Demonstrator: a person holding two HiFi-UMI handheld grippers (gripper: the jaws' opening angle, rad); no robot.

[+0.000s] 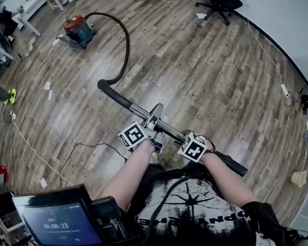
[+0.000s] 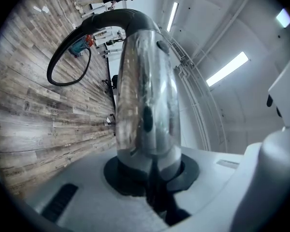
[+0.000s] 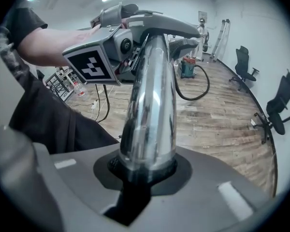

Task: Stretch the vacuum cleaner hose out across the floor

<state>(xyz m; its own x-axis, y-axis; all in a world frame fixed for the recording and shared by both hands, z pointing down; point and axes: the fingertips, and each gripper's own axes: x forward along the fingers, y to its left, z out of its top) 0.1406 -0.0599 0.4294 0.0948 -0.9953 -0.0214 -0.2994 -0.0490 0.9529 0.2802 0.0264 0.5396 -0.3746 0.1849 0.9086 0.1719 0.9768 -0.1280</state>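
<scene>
Hose [image 1: 124, 40] lies in a curved arc on the wood floor [image 1: 205, 70]. It runs from the red-and-teal vacuum cleaner [image 1: 78, 29] near the floor's far left edge to the black bend of the chrome wand [image 1: 138, 109] you hold. Your left gripper [image 1: 153, 123] has its jaws clamped narrowly around the wand. Your right gripper [image 1: 185, 136] is clamped on the same tube just beside it, nearer you.
</scene>
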